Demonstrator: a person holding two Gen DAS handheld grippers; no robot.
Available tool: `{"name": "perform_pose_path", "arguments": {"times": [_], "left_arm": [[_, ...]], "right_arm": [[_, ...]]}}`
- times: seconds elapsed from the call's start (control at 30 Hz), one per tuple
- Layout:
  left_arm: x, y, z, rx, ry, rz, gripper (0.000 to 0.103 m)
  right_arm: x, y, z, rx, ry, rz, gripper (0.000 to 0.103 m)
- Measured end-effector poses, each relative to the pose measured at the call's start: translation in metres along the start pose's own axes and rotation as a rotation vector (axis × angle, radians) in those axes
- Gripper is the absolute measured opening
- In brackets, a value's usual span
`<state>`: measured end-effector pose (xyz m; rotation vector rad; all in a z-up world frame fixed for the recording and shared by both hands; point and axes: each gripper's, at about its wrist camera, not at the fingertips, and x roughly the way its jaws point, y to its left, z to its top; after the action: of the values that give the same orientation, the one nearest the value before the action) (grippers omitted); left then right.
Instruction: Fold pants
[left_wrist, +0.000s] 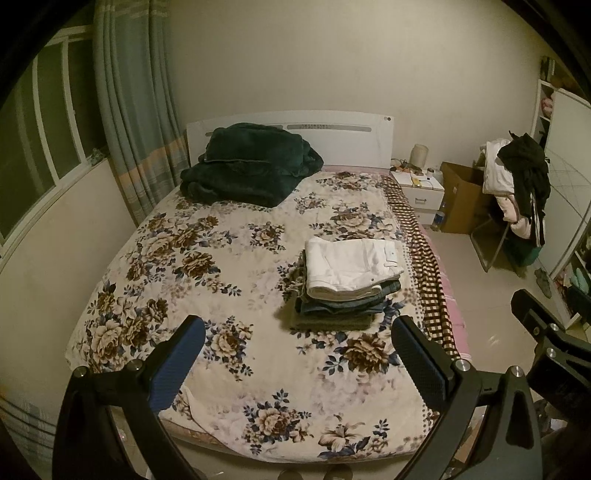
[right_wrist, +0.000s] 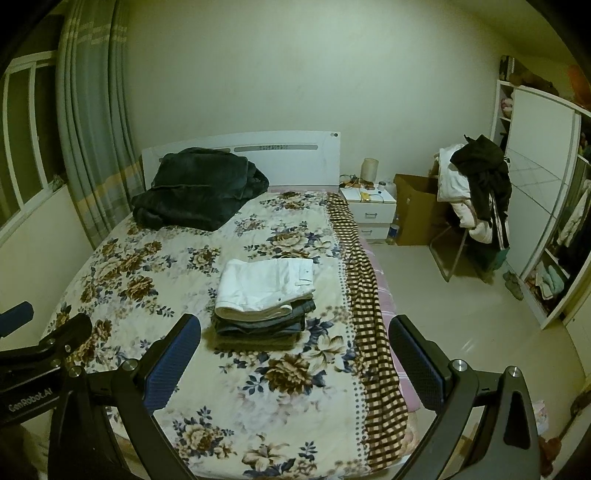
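A bed (left_wrist: 236, 417) covered by a floral blanket (left_wrist: 258, 354) carries a stack of folded pants (left_wrist: 343, 291), white pair (left_wrist: 352, 269) on top, toward its right side. A dark green folded blanket (left_wrist: 247, 162) lies by the white headboard (left_wrist: 347, 144), and a brown checked cloth (left_wrist: 428, 273) drapes along the right edge.

**Count of things around the bed**

One bed (left_wrist: 155, 258) carries one stack of folded pants (left_wrist: 347, 284), about four or five pairs, with one white pair (left_wrist: 351, 266) on top, and one dark blanket (left_wrist: 247, 164) at its head. Beside the bed stand one nightstand (left_wrist: 419, 188), one cardboard box (left_wrist: 460, 199) and one clothes-draped chair (left_wrist: 513, 192).
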<state>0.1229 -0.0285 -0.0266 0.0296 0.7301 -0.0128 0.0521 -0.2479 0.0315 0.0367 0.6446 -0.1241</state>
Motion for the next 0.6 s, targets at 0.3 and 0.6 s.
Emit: {"name": "perform_pose_path", "arguments": {"times": [0.3,0.6], "left_arm": [[0.0021,0.0028,0.0020,0.000,-0.003,-0.001,0.103],[0.0010,0.0064,0.0067,0.002,-0.012,0.001,0.103]], "right_arm": [[0.0011,-0.0023,-0.0014,0.001,0.000,0.006,0.103],[0.0000,-0.0015,-0.0008,0.004,-0.003,0.012,0.103]]}}
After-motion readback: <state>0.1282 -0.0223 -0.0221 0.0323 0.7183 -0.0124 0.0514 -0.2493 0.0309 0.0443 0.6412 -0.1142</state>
